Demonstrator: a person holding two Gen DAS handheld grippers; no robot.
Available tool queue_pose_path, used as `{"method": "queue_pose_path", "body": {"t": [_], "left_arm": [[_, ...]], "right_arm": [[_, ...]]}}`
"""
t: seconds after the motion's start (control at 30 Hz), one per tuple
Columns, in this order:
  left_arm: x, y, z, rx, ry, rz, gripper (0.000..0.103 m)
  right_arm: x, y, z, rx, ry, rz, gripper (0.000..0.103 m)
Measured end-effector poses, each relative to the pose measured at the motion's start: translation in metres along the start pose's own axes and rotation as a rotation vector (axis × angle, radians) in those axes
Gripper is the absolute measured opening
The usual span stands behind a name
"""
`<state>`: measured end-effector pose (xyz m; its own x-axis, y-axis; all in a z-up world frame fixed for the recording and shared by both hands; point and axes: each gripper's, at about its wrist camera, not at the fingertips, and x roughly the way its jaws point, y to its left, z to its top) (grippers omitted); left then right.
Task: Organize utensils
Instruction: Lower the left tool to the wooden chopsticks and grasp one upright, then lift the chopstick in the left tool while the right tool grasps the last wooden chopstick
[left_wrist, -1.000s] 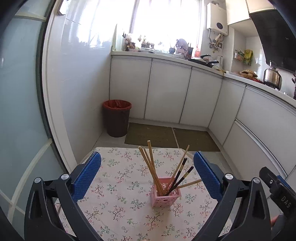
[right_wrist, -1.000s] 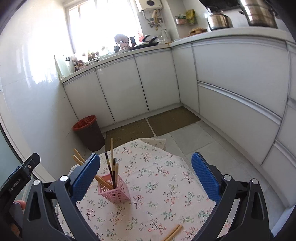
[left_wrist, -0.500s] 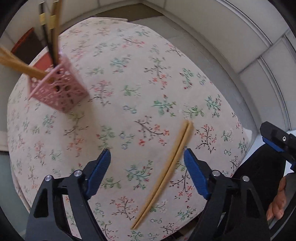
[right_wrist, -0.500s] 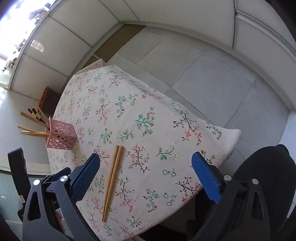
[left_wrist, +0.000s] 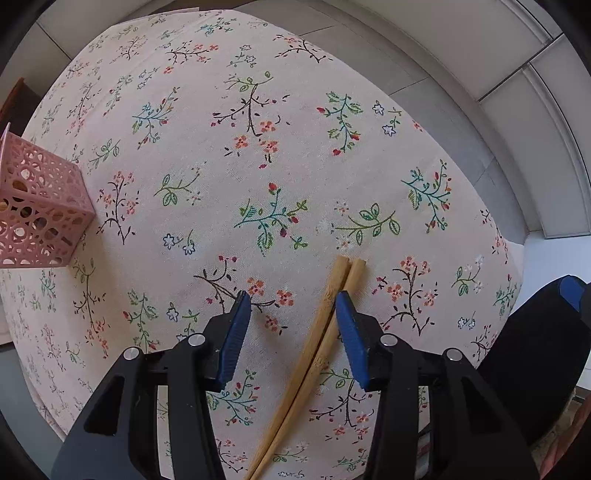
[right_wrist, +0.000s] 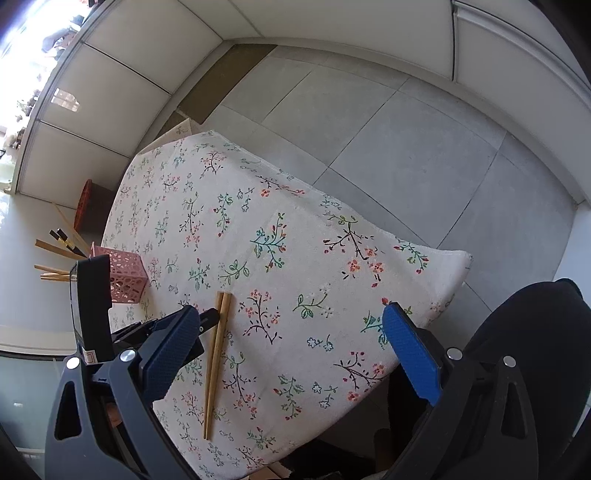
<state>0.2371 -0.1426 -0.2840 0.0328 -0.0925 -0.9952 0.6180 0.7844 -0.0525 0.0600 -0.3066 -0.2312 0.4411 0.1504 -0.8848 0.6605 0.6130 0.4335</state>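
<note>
A pair of bamboo chopsticks (left_wrist: 317, 354) lies side by side on the floral tablecloth (left_wrist: 258, 166). My left gripper (left_wrist: 292, 297) points straight down over them. Its jaws are closing with the chopsticks between them, close against the right pad (left_wrist: 351, 343); the left pad (left_wrist: 232, 343) is still apart from them. A pink lattice holder (left_wrist: 40, 206) stands at the left edge. In the right wrist view the same chopsticks (right_wrist: 216, 354) lie below the left finger of my right gripper (right_wrist: 288, 312), which stands wide open and holds nothing. The holder (right_wrist: 125, 275) contains several chopsticks (right_wrist: 59, 251).
The cloth-covered table ends near its right corner (right_wrist: 458, 258), with grey floor tiles (right_wrist: 388, 129) and white cabinets (right_wrist: 122, 85) beyond. A red bin (right_wrist: 86, 206) stands behind the holder. A person's dark-clothed lap (right_wrist: 535, 350) is at the near right edge.
Both views swung from across the kitchen down onto the table. The left gripper sank closer over the loose chopsticks and its jaws narrowed around them. The right gripper stayed wide.
</note>
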Motion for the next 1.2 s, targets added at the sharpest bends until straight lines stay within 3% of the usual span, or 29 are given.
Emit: {"method": "queue_pose_path", "body": {"t": [0.13, 0.27, 0.3, 0.33, 0.4, 0.7, 0.8, 0.87, 0.9, 0.93, 0.97, 1.07, 1.2], "left_arm": [[0.009, -0.005, -0.002, 0.034, 0.022, 0.024, 0.024], [0.011, -0.012, -0.006, 0.059, -0.004, 0.040, 0.021], [0.010, -0.011, -0.009, 0.056, -0.012, 0.035, 0.010], [0.008, -0.008, -0.011, 0.048, -0.023, 0.034, 0.008], [-0.001, 0.006, -0.027, 0.027, -0.050, 0.062, 0.007], [-0.088, 0.070, -0.090, -0.128, -0.277, 0.059, 0.007], [-0.121, 0.085, -0.102, -0.175, -0.357, 0.076, 0.007], [-0.140, 0.101, -0.111, -0.219, -0.417, 0.077, 0.007], [-0.150, 0.108, -0.118, -0.242, -0.446, 0.077, 0.007], [-0.160, 0.117, -0.125, -0.272, -0.481, 0.072, 0.007], [-0.169, 0.124, -0.128, -0.295, -0.508, 0.065, 0.007], [-0.190, 0.139, -0.139, -0.361, -0.586, 0.041, 0.006], [-0.210, 0.150, -0.147, -0.425, -0.664, 0.033, 0.006]], "right_arm": [[0.001, -0.004, 0.001, 0.016, 0.001, -0.012, 0.096], [0.008, -0.003, 0.000, 0.022, 0.021, -0.025, 0.096], [0.011, -0.001, 0.000, 0.020, 0.030, -0.031, 0.096], [0.015, 0.002, 0.000, 0.018, 0.039, -0.035, 0.096], [0.025, 0.014, -0.003, -0.008, 0.056, -0.047, 0.096], [0.104, 0.097, -0.038, -0.227, 0.153, -0.208, 0.095], [0.125, 0.113, -0.052, -0.244, 0.165, -0.274, 0.085], [0.126, 0.129, -0.064, -0.310, 0.104, -0.285, 0.063], [0.127, 0.136, -0.069, -0.350, 0.091, -0.286, 0.041], [0.128, 0.141, -0.072, -0.380, 0.107, -0.234, 0.010], [0.131, 0.141, -0.072, -0.369, 0.149, -0.190, 0.008], [0.118, 0.136, -0.065, -0.289, 0.160, -0.059, 0.008], [0.060, 0.152, -0.050, -0.324, 0.055, 0.098, 0.008]]}}
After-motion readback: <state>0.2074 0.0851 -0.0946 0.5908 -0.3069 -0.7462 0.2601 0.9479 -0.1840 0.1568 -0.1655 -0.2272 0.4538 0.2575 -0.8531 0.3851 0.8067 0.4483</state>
